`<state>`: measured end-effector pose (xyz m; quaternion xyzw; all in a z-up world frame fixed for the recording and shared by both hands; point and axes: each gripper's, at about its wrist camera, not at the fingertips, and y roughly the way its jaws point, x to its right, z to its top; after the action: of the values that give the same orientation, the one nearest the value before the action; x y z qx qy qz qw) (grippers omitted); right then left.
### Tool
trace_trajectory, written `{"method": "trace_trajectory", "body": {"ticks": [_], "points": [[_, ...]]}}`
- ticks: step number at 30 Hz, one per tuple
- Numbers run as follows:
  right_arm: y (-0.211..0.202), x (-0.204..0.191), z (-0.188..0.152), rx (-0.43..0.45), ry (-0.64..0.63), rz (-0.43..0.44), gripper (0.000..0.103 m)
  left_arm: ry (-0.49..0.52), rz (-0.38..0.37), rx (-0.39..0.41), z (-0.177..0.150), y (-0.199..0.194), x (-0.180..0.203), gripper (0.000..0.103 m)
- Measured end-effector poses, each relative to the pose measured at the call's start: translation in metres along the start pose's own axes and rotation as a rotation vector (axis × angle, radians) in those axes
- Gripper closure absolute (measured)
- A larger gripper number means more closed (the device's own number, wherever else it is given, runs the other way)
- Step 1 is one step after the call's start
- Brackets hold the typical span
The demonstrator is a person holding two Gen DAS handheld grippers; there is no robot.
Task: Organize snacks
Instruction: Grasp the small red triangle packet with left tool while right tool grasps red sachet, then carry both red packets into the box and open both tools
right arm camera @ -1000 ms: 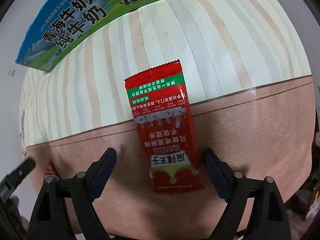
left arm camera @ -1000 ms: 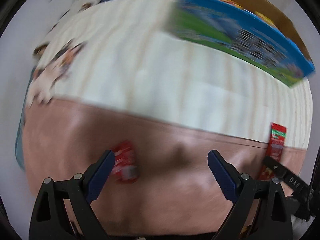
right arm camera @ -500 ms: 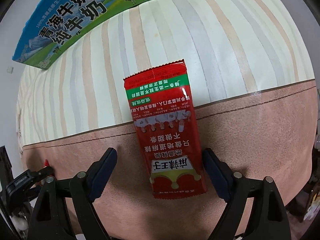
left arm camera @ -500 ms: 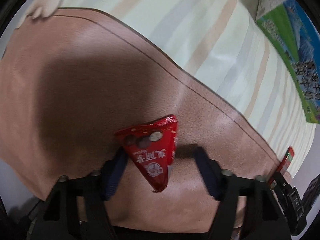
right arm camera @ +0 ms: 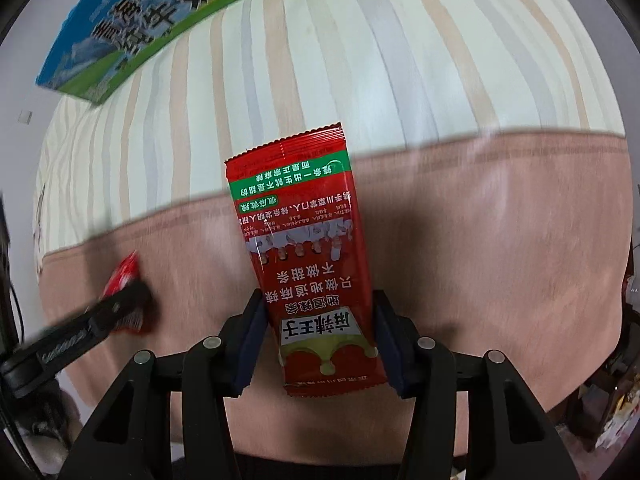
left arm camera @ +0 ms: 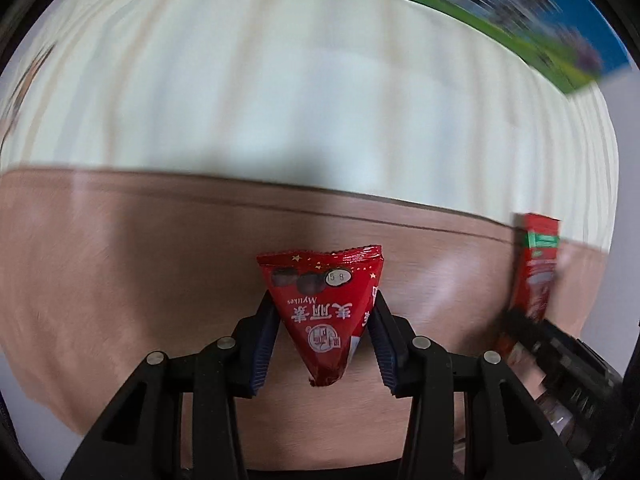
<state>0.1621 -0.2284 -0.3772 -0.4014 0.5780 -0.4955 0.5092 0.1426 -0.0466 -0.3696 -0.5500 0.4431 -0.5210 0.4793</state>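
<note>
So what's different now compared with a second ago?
The left gripper swung over to the small triangular red packet, and its jaws are closing against it. The right gripper's jaws are closing on the long red snack sachet, which now reaches less far onto the stripes. The milk carton and striped cloth stayed put.

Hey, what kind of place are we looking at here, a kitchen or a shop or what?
Probably a home: a bed or sofa, not a kitchen or a shop. The snacks lie on a soft striped cover with a pinkish-brown band, a milk carton box sits further back, and household clutter shows at the right edge.
</note>
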Motion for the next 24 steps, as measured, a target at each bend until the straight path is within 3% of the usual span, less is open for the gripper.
{"method": "trace_trajectory", "body": {"ticks": [4,8,12,14,16,19,24], "points": [[0.01,0.0,-0.014,-0.034,-0.014,0.001,0.048,0.055,0.034,-0.005,-0.011,0.008,0.023,0.062],[0.016,-0.002,-0.013,-0.045,0.002,0.013,0.042,0.058,0.031,-0.02,-0.011,0.021,0.023,0.062],[0.018,-0.004,-0.005,-0.057,0.011,0.015,0.039,0.054,0.017,-0.036,0.004,0.024,0.012,0.062],[0.019,-0.005,-0.003,-0.057,0.01,0.013,0.039,0.051,0.008,-0.042,0.018,0.025,-0.013,0.061],[0.018,-0.006,0.002,-0.052,0.007,0.005,0.039,0.05,0.004,-0.046,0.046,0.025,-0.014,0.061],[0.016,-0.007,0.007,-0.044,-0.015,-0.024,0.039,0.047,0.005,-0.045,0.051,0.022,-0.023,0.061],[0.025,-0.022,0.013,-0.016,-0.063,-0.068,0.05,0.045,0.01,-0.038,0.052,0.035,-0.023,0.062]]}}
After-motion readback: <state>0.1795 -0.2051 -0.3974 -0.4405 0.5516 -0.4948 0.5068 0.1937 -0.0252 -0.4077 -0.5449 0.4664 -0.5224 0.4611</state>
